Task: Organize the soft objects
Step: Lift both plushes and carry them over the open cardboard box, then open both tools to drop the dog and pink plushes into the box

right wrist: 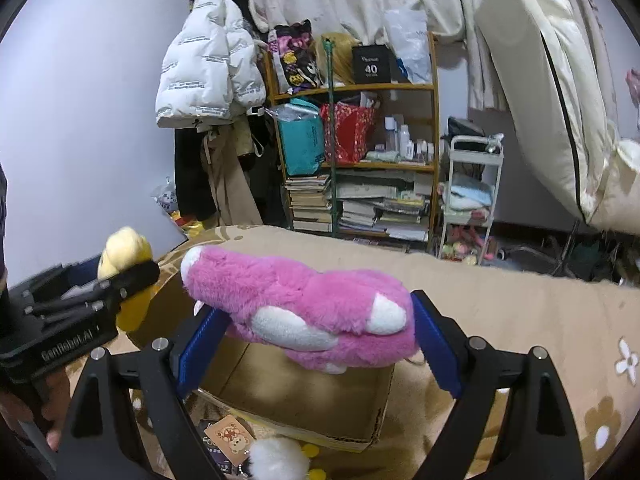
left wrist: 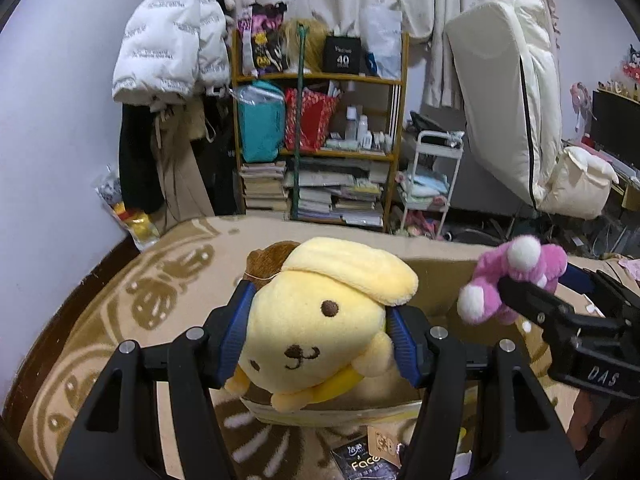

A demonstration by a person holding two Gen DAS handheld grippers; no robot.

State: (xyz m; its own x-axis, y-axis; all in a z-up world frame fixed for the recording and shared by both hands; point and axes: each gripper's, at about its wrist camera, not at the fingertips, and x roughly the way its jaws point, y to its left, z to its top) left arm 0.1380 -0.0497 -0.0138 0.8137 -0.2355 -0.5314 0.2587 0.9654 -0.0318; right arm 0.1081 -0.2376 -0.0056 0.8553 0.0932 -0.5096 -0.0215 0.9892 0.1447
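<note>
Both grippers carrying toys above the cardboard box [right wrist: 304, 396]: left gripper [left wrist: 320, 332] clamping yellow plush dog [left wrist: 320, 328], right gripper [right wrist: 316, 332] clamping pink plush [right wrist: 304, 308]. Next, probably: lower into box, release.

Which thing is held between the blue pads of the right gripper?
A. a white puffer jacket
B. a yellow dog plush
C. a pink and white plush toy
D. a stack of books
C: in the right wrist view the right gripper has its blue pads pressed on the pink and white plush toy, above the open cardboard box.
</note>
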